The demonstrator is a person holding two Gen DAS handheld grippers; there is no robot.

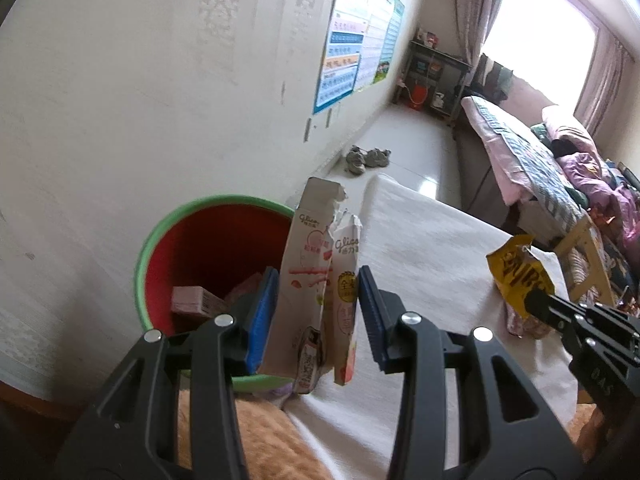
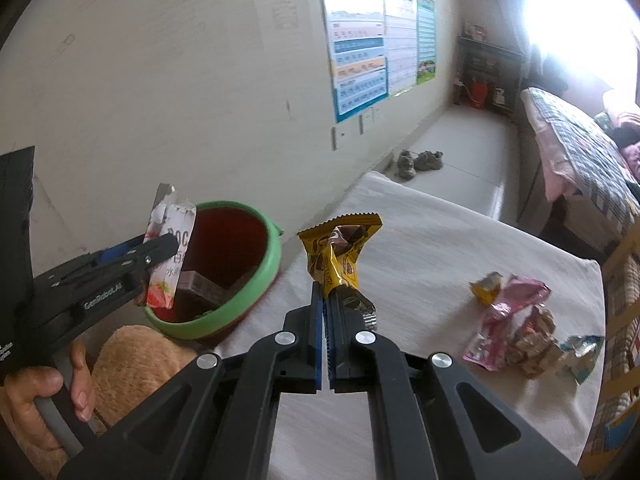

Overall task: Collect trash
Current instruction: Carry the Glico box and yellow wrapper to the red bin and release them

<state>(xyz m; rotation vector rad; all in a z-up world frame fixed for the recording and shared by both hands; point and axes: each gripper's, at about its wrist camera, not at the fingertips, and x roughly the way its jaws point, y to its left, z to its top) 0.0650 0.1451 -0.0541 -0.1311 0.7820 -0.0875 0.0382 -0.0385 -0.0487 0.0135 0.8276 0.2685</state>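
Above the bin, left gripper clasps torn box — right gripper pinches yellow wrapper.

Bin bottom hid behind left gripper & Glico box; wall posters text unreadable.

One bin; two hand-held grippers; one yellow wrapper; two shoes.

A torn white snack box is standing upright at the rim of a green bin with a red inside, where a pink carton is lying. A crumpled yellow wrapper is sticking up. More wrappers are lying on the white cloth.
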